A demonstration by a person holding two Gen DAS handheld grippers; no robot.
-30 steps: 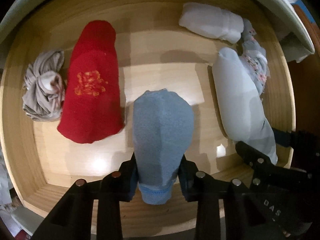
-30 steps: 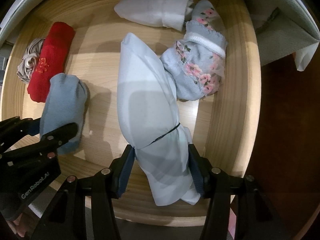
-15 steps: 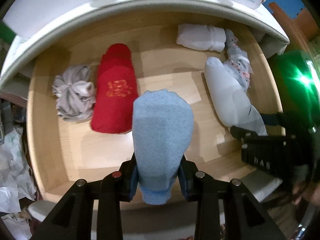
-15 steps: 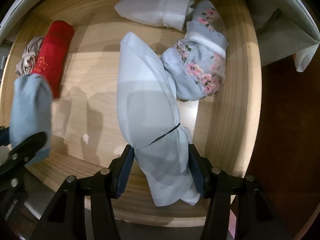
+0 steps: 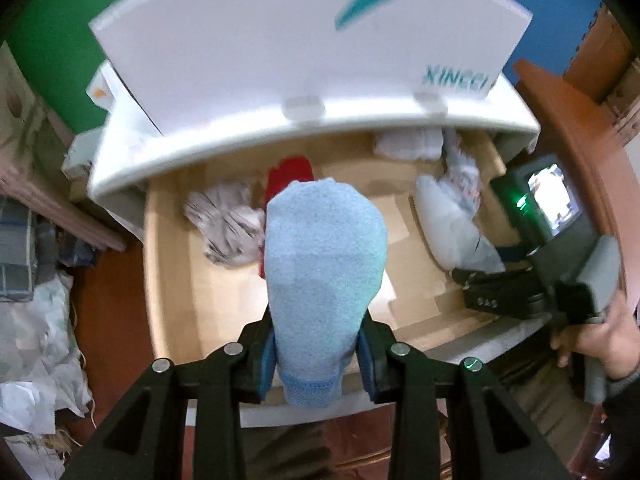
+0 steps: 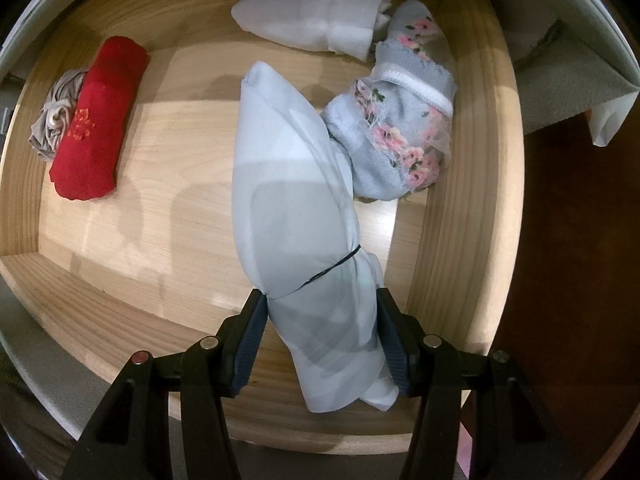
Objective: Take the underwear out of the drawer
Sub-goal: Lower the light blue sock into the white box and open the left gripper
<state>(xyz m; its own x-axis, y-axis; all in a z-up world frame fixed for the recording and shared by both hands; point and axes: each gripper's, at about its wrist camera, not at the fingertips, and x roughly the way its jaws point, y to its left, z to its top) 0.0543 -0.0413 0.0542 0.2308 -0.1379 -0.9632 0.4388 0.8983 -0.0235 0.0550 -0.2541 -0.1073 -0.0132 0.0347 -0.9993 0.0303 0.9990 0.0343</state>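
The left gripper (image 5: 317, 350) pinches a rolled light-blue knit underwear bundle (image 5: 324, 268), apparently clear above the wooden drawer (image 6: 472, 160). The right gripper (image 6: 322, 344) pinches the near end of a pale blue silky roll (image 6: 288, 200) lying inside the drawer, right of a red embroidered roll (image 6: 96, 120).

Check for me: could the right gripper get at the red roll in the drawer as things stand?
Probably not yet: the right gripper is shut on the pale blue bundle. The red roll lies uncovered at the far side, beside the grey bundle.
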